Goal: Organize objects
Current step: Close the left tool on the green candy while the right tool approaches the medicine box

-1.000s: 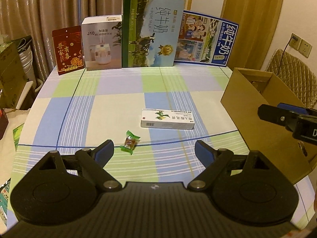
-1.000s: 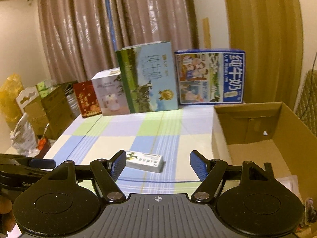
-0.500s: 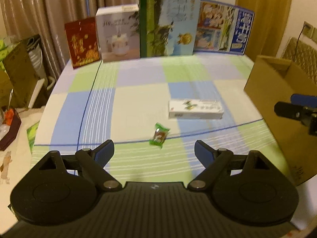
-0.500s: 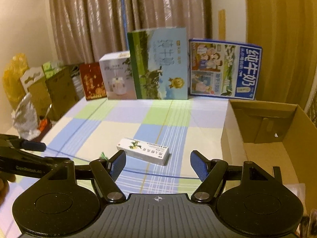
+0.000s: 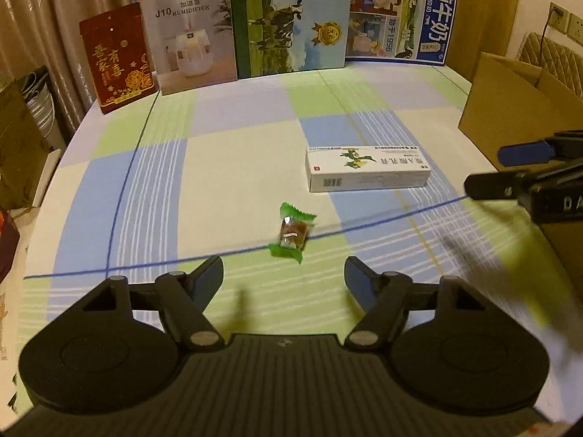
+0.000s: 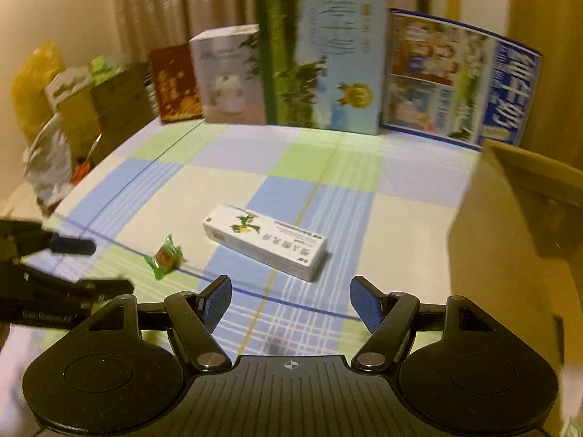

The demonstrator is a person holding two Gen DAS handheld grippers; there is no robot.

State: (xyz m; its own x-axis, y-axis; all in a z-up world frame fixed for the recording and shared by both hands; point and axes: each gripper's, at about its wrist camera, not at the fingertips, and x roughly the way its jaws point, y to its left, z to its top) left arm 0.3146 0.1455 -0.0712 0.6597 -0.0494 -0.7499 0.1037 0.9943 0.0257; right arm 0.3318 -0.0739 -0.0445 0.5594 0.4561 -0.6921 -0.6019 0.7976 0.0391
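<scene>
Green-wrapped candy (image 5: 292,232) lies on the checked blue-and-green tablecloth (image 5: 226,167), just ahead of the left gripper (image 5: 284,276), whose fingers stand wide apart and empty. Beside it rests a flat white medicine carton (image 5: 367,173). The right gripper (image 6: 290,300) hovers near the carton, fingers likewise spread, beside the brown cardboard box (image 6: 510,240).

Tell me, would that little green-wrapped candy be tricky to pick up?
Probably somewhat. The candy looks small and light, so a nudge from the open left hand-held gripper may just slide it across the tablecloth. Its crinkled wrapper ends look floppy; gripping the firmer brown middle seems safer.
</scene>
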